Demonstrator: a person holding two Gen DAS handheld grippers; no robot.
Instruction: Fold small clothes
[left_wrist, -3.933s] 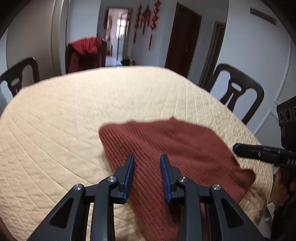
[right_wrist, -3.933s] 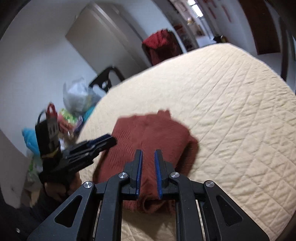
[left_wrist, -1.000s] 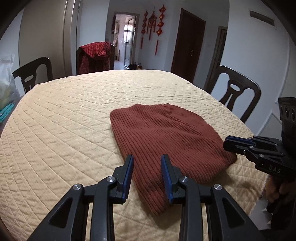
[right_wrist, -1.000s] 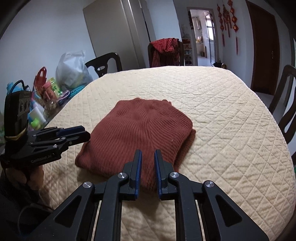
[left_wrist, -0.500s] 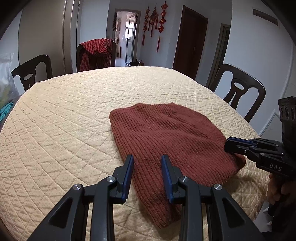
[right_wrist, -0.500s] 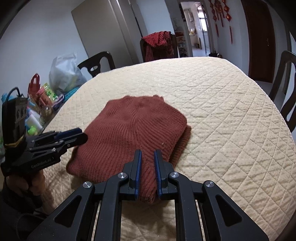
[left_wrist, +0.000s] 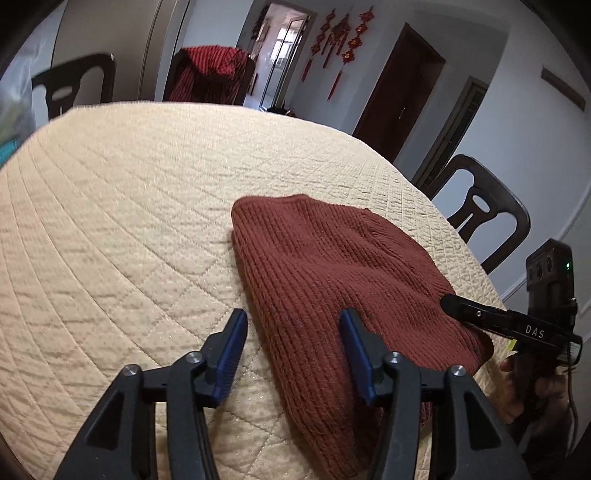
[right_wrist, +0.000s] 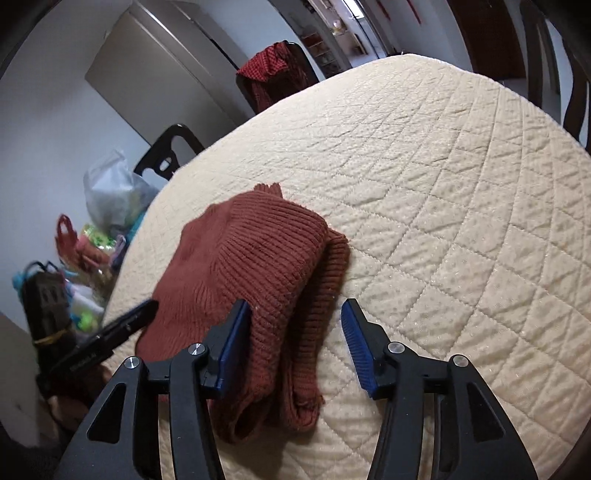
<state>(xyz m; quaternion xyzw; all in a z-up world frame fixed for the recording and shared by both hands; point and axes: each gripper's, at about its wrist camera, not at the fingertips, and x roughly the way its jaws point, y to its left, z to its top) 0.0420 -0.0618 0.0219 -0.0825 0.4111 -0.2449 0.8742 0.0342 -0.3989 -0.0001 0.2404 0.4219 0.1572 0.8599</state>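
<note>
A rust-red ribbed knit garment (left_wrist: 332, 266) lies folded on the cream quilted table cover (left_wrist: 110, 206). It also shows in the right wrist view (right_wrist: 255, 273), with a folded edge doubled along its right side. My left gripper (left_wrist: 293, 332) is open and empty, its jaws straddling the garment's near left edge. My right gripper (right_wrist: 295, 328) is open and empty, its jaws straddling the garment's near right folded edge. The right gripper also shows in the left wrist view (left_wrist: 480, 314) at the garment's right side. The left gripper shows in the right wrist view (right_wrist: 129, 321), blurred.
Dark wooden chairs (left_wrist: 480, 218) stand around the table; one (left_wrist: 210, 74) carries a red checked cloth. A plastic bag (right_wrist: 110, 192) and colourful clutter (right_wrist: 85, 251) sit off the table's left side. The table's near edge is close below both grippers.
Both grippers have opened wide from nearly shut. Both have moved closer to the garment's near edge and tilted. The garment lies as before.
</note>
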